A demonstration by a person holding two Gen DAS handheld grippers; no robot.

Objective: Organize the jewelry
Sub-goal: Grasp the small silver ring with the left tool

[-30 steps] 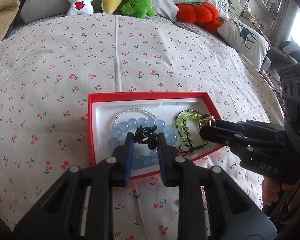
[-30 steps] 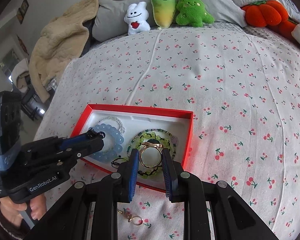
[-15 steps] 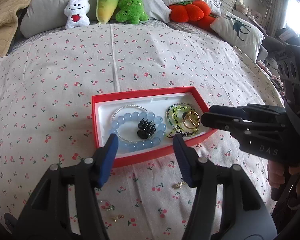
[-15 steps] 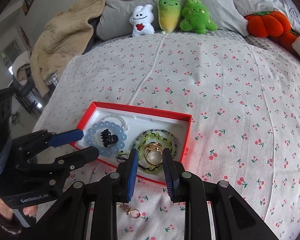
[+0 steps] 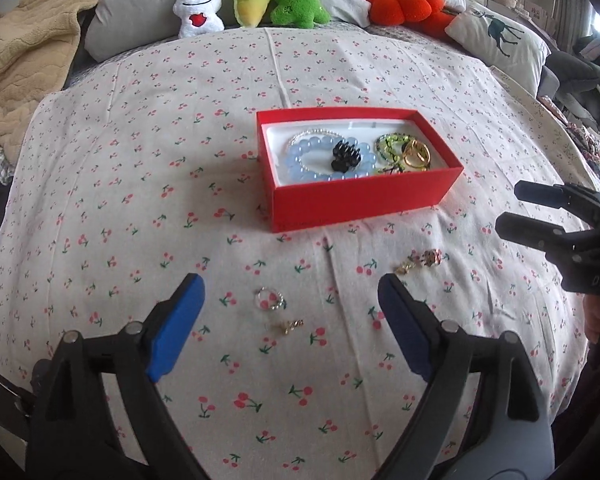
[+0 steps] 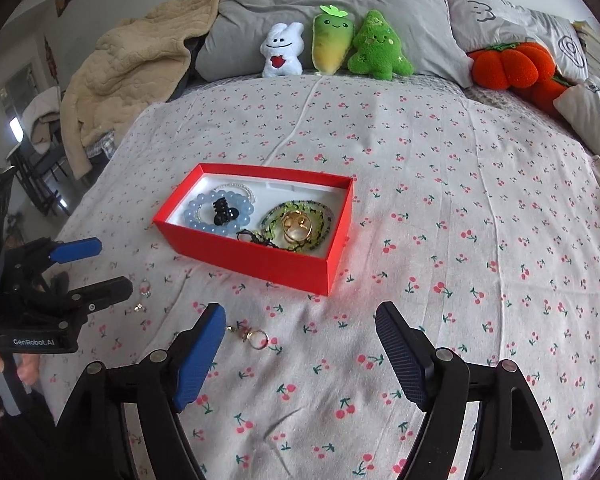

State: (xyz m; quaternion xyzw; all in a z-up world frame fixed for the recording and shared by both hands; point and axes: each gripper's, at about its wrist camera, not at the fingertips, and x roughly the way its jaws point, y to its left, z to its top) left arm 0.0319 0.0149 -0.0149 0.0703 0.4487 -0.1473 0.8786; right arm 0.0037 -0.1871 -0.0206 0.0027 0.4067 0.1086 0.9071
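Note:
A red box (image 5: 364, 196) (image 6: 260, 262) sits on the cherry-print sheet. Inside lie a blue bead bracelet (image 5: 300, 160) (image 6: 204, 220), a black hair clip (image 5: 344, 156) (image 6: 224, 212), a green bracelet (image 5: 388, 146) (image 6: 320, 220) and a gold ring (image 5: 416, 156) (image 6: 296, 228). Loose on the sheet before the box are a small ring (image 5: 269, 300) (image 6: 145, 290), a gold charm (image 5: 289, 326) (image 6: 138, 308) and a gold earring (image 5: 424, 260) (image 6: 256, 338). My left gripper (image 5: 290, 322) (image 6: 100, 266) is open and empty above the small ring. My right gripper (image 6: 300, 350) (image 5: 516, 210) is open and empty, near the earring.
Plush toys (image 6: 332, 46), an orange pumpkin cushion (image 6: 508, 66) and grey pillows (image 5: 148, 8) line the far edge of the bed. A beige blanket (image 6: 128, 68) lies at the far left. A deer-print pillow (image 5: 500, 40) lies at the right.
Both grippers let go of their pieces in the box, the left the black clip, the right the gold ring. Both drew back toward me and opened wide.

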